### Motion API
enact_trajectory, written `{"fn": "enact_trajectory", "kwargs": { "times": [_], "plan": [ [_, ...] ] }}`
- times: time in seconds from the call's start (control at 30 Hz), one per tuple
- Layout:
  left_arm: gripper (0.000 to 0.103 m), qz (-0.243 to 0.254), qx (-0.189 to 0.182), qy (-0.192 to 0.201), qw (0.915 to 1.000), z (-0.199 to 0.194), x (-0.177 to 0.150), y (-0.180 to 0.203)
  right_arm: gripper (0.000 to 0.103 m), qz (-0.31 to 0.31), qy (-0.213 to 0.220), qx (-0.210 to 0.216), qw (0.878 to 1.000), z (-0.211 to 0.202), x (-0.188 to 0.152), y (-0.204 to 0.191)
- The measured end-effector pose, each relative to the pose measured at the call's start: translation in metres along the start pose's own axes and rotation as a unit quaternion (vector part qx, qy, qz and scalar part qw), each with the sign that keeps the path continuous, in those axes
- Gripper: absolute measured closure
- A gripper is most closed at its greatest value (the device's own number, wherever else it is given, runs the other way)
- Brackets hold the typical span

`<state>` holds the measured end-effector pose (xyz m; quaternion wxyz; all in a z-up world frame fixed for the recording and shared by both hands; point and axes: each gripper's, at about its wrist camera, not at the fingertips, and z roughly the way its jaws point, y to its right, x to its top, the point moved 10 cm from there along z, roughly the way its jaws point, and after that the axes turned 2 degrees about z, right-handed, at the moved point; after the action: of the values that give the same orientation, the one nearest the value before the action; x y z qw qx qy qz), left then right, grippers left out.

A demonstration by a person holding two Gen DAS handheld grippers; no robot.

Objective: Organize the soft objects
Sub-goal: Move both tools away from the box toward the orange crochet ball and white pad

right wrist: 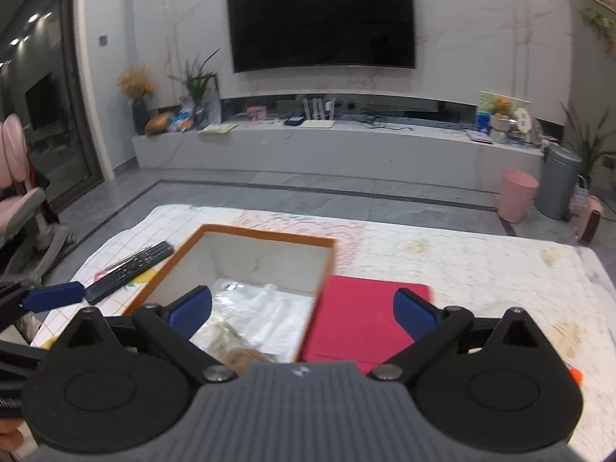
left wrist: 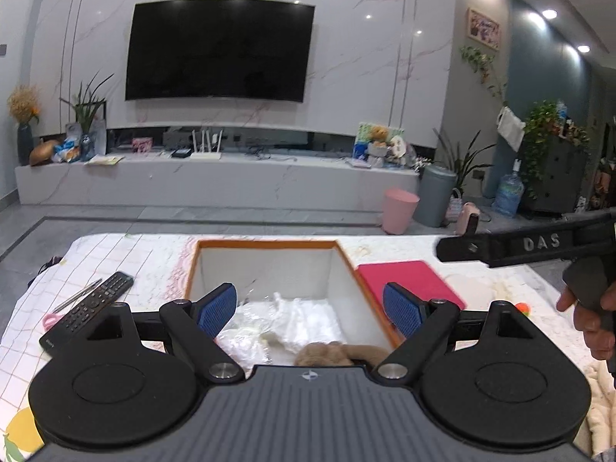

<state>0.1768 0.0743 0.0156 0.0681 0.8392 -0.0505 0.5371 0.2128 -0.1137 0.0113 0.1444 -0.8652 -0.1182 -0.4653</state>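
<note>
Both claws stand spread wide with nothing between their blue pads. Left gripper (left wrist: pixel 310 310) hangs over the near end of an orange-rimmed box (left wrist: pixel 265 245), white inside, and points down into it. Directly below and between its fingers lies crumpled clear plastic wrap (left wrist: pixel 285 315) on the box floor; nearer still, at the edge of the gripper's body, a tan plush toy (left wrist: pixel 338 353) shows only in part, inside the box by its near wall. Just right of that claw, beside the box, a red flat pad (left wrist: pixel 408 279) lies on the patterned tablecloth (left wrist: pixel 115 254). To its left lie a black remote control (left wrist: pixel 90 310) and a pen (left wrist: pixel 77 294). Far right, a hand (left wrist: pixel 589 308) grips the handle of the other tool.

Right gripper (right wrist: pixel 304 313) hovers above the box's right wall (right wrist: pixel 323 288), its left finger over the box and its right finger over the red pad. Ahead of it the plastic and a blurred bit of tan fur lie inside the box. Beyond both, across the grey floor, a dark television (right wrist: pixel 321 19) hangs on the wall.
</note>
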Motion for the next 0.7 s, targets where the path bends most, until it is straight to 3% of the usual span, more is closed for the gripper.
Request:
{"fn": "enact_trajectory", "kwargs": {
  "times": [0.27, 0.5, 0.7],
  "plan": [
    [0.002, 0.035, -0.042, 0.006, 0.9985, -0.007, -0.004, 0.054, 0.004, 0.054, 0.007, -0.056, 0.997, -0.057, -0.027, 0.094],
    [0.002, 0.06, -0.033, -0.024, 0.9973, 0.016, -0.025, 0.103, 0.004, 0.081, 0.034, -0.115, 0.989, -0.102, -0.052, 0.176],
    [0.002, 0.09, -0.039, -0.042, 0.9943, 0.042, -0.049, 0.153, 0.004, 0.106, 0.019, -0.139, 0.984, -0.109, -0.087, 0.236]
  ]
}}
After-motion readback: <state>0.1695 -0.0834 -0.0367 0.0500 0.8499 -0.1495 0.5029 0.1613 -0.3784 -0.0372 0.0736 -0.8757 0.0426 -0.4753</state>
